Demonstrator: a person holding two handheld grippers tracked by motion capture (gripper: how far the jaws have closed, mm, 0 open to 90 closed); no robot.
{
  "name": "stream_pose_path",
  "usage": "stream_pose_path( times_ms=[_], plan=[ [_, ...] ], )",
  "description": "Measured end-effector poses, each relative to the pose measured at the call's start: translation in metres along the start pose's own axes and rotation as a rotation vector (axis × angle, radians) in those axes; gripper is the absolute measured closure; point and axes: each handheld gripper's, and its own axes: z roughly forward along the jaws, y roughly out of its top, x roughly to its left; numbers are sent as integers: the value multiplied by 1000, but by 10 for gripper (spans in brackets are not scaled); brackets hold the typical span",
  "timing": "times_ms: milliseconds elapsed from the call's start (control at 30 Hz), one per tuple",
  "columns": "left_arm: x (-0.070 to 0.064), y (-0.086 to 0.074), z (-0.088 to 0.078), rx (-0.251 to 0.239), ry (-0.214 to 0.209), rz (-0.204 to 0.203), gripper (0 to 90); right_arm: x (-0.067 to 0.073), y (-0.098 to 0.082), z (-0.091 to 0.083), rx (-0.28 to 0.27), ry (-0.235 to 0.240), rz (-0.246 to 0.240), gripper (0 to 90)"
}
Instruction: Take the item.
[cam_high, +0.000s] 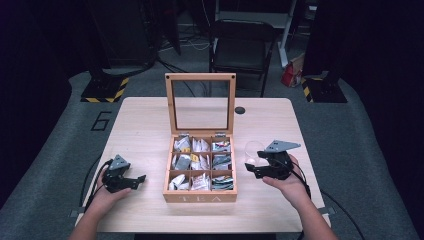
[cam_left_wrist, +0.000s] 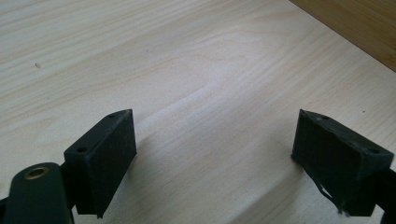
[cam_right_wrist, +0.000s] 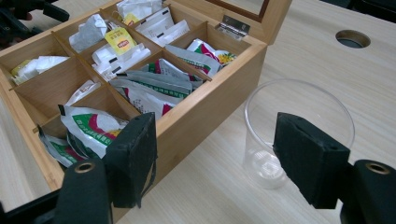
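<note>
An open wooden tea box (cam_high: 200, 197) marked TEA stands mid-table, its glass lid (cam_high: 201, 104) upright. Tea bags (cam_right_wrist: 154, 77) fill its compartments. A clear plastic cup (cam_high: 253, 149) stands upright just right of the box. My right gripper (cam_high: 249, 169) hovers by the box's right side, open with nothing between its fingers. In the right gripper view the cup (cam_right_wrist: 264, 144) stands beyond the right gripper (cam_right_wrist: 215, 135), partly behind the right finger (cam_right_wrist: 308, 158). My left gripper (cam_high: 137, 179) rests left of the box, open. In its own view the left gripper (cam_left_wrist: 215, 126) frames bare table.
The light wooden table (cam_high: 145, 125) has a round cable hole (cam_high: 240, 110) behind the box, seen also as the hole (cam_right_wrist: 352, 38) past the cup. A box corner (cam_left_wrist: 359, 23) lies ahead of the left gripper. A folding chair (cam_high: 241, 45) stands beyond the table.
</note>
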Motion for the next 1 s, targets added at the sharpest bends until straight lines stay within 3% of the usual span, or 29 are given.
stream_pose_path(
  times_ms=[1000],
  plan=[
    [0, 0, 0, 0, -1, -1, 131, 22, 44, 31, -21, 73, -65, 322]
  ],
)
